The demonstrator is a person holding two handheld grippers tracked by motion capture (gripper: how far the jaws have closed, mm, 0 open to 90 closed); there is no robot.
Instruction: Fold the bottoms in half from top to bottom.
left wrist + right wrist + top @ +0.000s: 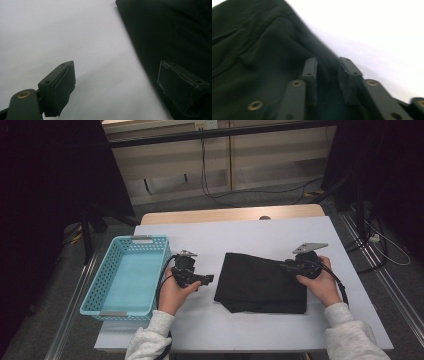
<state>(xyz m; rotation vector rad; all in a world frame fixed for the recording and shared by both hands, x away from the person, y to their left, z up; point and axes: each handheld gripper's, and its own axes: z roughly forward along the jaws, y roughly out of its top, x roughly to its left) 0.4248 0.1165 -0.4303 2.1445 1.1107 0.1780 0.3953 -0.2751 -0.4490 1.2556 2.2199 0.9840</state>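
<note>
The black cloth (262,282) is lying folded at centre-right of the high view. The right gripper (289,265) is sitting at its upper right edge, jaws slightly parted with cloth between them; whether they are pinching is unclear. The left gripper (208,279) is hovering spread at centre, beside the cloth. Judging by this, folding is underway; next, a firm grip on an edge.

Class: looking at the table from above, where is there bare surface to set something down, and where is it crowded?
Free: the far strip of the white table behind the black cloth, and the near edge in front of it. The blue basket looks empty. Crowded: the gap between basket and cloth, taken by the left gripper; the cloth's right edge, by the right gripper.
</note>
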